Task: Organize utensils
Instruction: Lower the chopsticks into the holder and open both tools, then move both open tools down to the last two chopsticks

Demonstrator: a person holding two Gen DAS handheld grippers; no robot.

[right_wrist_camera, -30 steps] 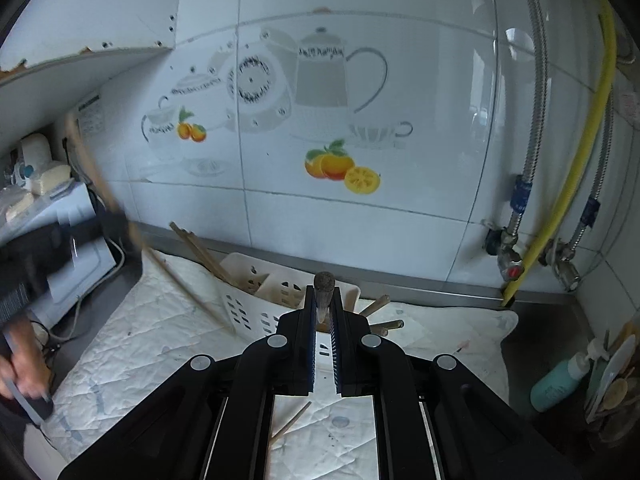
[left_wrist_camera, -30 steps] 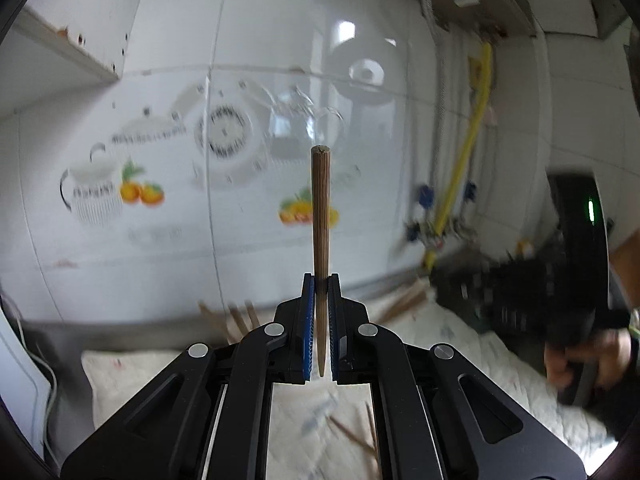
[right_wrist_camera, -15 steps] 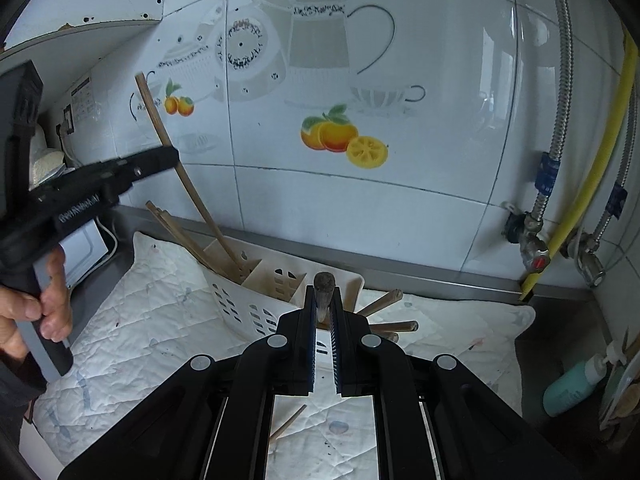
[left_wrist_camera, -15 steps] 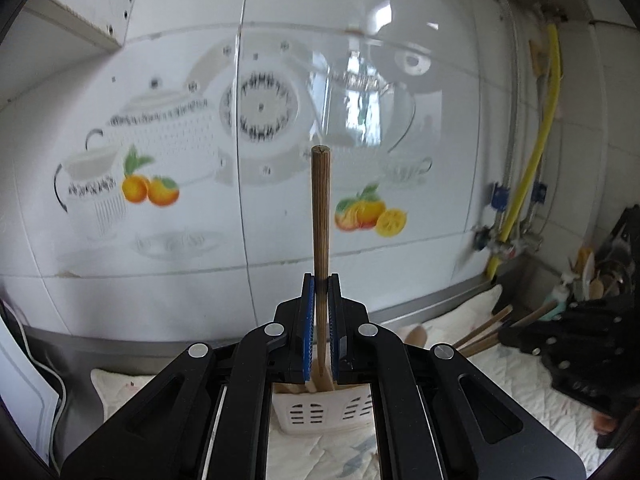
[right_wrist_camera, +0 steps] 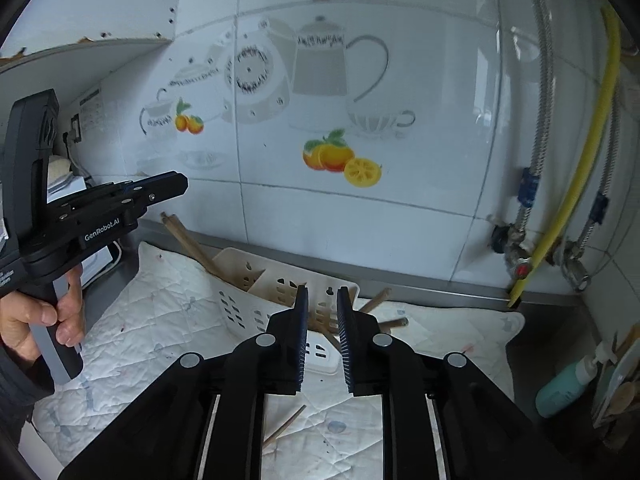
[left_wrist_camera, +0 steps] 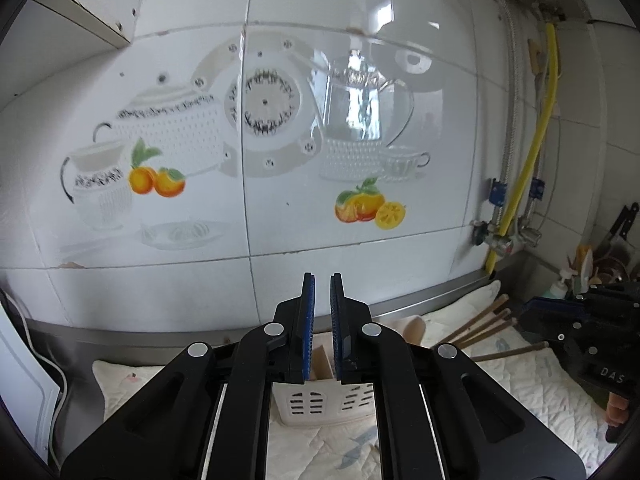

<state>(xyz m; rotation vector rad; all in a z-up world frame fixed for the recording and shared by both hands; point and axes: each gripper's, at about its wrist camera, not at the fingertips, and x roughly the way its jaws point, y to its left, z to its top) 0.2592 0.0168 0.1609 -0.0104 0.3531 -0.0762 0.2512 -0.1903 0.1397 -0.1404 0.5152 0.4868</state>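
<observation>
1. Jaws on the left gripper [left_wrist_camera: 322, 320] stand a narrow slot apart with nothing between the blue pads, poised right above the white slotted caddy [left_wrist_camera: 320, 402].
2. Right gripper [right_wrist_camera: 322, 336] shows a wider gap, also gripping nothing, and it hovers over the near end of the same caddy [right_wrist_camera: 256, 304].
3. Caddy sits on the quilted white mat [right_wrist_camera: 168, 304], close to the tiled wall [right_wrist_camera: 360, 220], tilted back toward it in the right wrist view.
4. Wooden chopsticks [right_wrist_camera: 188, 242] poke up out of the caddy's left compartment, leaning left toward the wall.
5. More wooden handles [right_wrist_camera: 376, 300] stick out to the right of the caddy; the left wrist view catches them fanned out low over the mat [left_wrist_camera: 476, 322].
6. One loose chopstick [right_wrist_camera: 286, 424] lies flat on the mat, just below the right gripper's left finger.
7. Left hand [right_wrist_camera: 44, 320] is wrapped around its gripper's grey handle, off to the left of the mat.
8. Yellow hose [right_wrist_camera: 576, 184] runs down the wall on the right, and a teal pump bottle [right_wrist_camera: 564, 388] stands in the corner beyond the mat.
</observation>
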